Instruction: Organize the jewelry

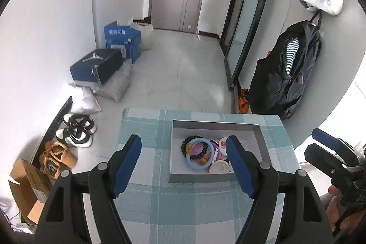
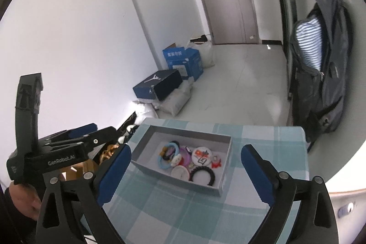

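Observation:
A grey open box sits on a table with a teal checked cloth. It holds a light blue ring, a dark bead bracelet, a black bracelet, purple bands and round badges. My left gripper is open and empty above the table, just short of the box. My right gripper is open and empty, above the box's near edge. Each gripper also shows in the other's view, at the right edge and at the left.
The table is small, with floor beyond its edges. Shoes and cardboard boxes lie on the floor at left. Blue boxes stand by the wall. A dark jacket hangs at right beside a glass door.

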